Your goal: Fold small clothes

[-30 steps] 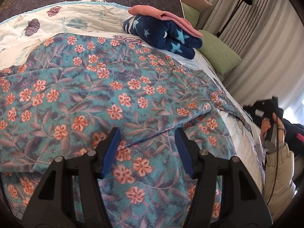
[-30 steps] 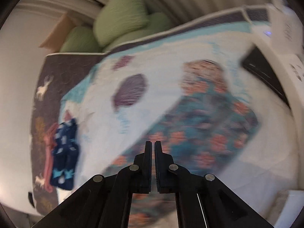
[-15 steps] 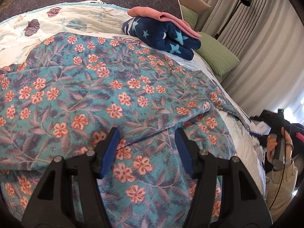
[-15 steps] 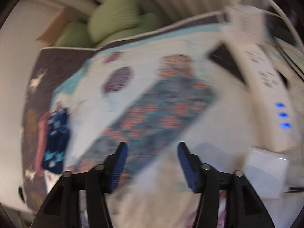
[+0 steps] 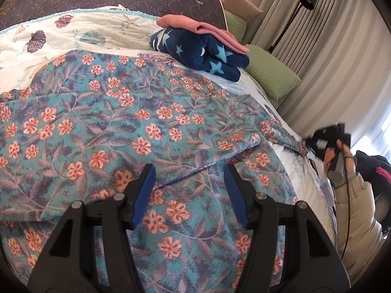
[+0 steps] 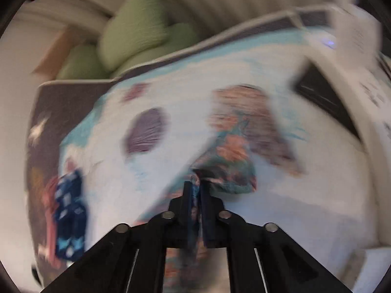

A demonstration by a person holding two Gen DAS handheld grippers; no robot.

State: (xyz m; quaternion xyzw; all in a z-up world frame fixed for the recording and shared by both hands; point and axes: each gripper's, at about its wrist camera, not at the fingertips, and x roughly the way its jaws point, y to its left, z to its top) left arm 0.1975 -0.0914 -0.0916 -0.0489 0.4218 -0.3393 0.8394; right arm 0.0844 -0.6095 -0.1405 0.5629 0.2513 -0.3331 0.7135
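A teal floral garment (image 5: pixel 136 122) with orange flowers lies spread across a white shell-print quilt (image 5: pixel 80 29) on a bed. The left gripper (image 5: pixel 189 171) hovers just above the cloth, its blue-padded jaws roughly half open with nothing between them. The right gripper (image 6: pixel 195 185), blurred in its own view, has just been closing; its jaws are now pinched tight on the garment's far corner. Beyond, a folded navy star-print garment (image 5: pixel 202 51) sits under a folded pink one (image 5: pixel 195 25), near green pillows (image 5: pixel 271 78).
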